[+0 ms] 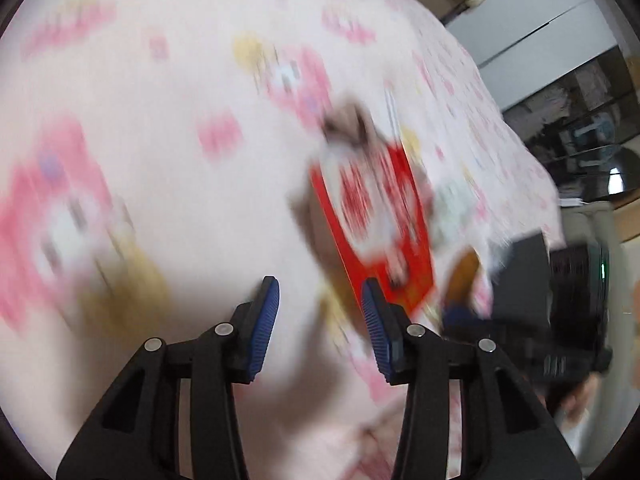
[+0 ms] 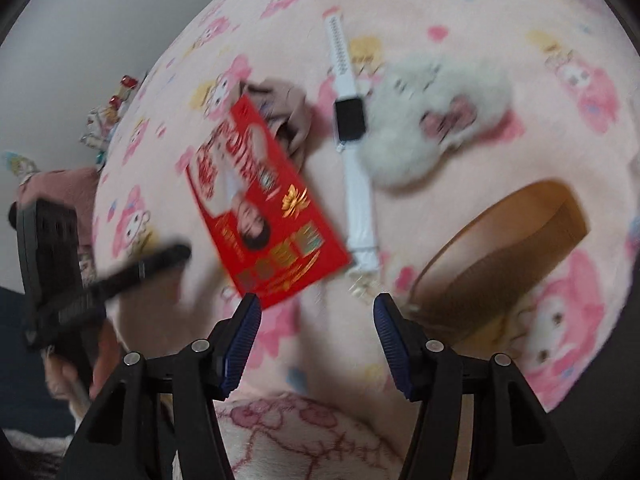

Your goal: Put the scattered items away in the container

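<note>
On the pink cartoon-print blanket (image 2: 440,8) lie a red printed envelope (image 2: 268,208), a white smartwatch (image 2: 352,128), a fluffy white plush piece (image 2: 432,120) and a brown scrunchie (image 2: 288,116). A round brown container (image 2: 568,220) sits at the lower right and looks empty. My right gripper (image 2: 316,304) hangs open over the blanket, just below the envelope's near corner, holding nothing. The left wrist view is blurred. My left gripper (image 1: 320,300) is open and empty there, its right fingertip (image 1: 372,300) beside the red envelope (image 1: 376,216).
The blanket's left edge drops off near some beaded hair clips (image 2: 116,96) and a pink cloth (image 2: 60,188). The other tool's black body (image 2: 52,240) stands at the left. A white cabinet (image 1: 520,20) and dark shelving (image 1: 580,128) lie beyond the far edge.
</note>
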`<action>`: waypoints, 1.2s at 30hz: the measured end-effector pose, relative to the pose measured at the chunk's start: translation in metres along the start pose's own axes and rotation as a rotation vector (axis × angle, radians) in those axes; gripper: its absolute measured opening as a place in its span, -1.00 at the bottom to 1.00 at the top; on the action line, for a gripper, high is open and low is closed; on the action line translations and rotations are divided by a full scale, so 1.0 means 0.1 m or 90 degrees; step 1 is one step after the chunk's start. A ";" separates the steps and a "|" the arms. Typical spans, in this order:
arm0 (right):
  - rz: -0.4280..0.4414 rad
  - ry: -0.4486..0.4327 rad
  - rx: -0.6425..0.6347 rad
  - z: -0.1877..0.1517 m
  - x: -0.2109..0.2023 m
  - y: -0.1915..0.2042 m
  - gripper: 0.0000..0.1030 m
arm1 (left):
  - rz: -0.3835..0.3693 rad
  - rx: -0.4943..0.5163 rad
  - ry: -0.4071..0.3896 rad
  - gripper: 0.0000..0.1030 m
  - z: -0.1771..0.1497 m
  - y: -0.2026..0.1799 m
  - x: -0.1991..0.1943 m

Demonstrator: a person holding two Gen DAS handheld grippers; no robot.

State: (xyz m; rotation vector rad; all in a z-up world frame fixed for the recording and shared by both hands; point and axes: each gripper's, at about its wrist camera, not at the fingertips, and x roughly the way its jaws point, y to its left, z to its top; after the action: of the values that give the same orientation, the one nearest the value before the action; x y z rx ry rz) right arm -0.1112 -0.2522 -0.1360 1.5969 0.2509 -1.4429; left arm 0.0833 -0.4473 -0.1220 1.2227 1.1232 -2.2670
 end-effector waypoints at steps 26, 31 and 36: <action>-0.024 -0.023 0.038 0.22 0.19 -0.08 0.10 | -0.007 0.019 0.071 -0.25 -0.01 -0.16 0.45; 0.013 -0.053 0.030 0.14 -0.01 -0.01 0.10 | -0.013 0.044 0.066 -0.29 -0.12 -0.45 0.37; 0.013 -0.114 0.030 -0.06 -0.46 0.06 0.10 | -0.014 0.093 0.050 -0.29 -0.22 -0.81 0.07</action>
State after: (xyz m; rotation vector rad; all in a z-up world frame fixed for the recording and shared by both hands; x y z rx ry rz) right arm -0.1163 -0.2318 -0.0938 1.4919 0.0978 -1.5748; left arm 0.0424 -0.3785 -0.0955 1.3726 1.0175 -2.3723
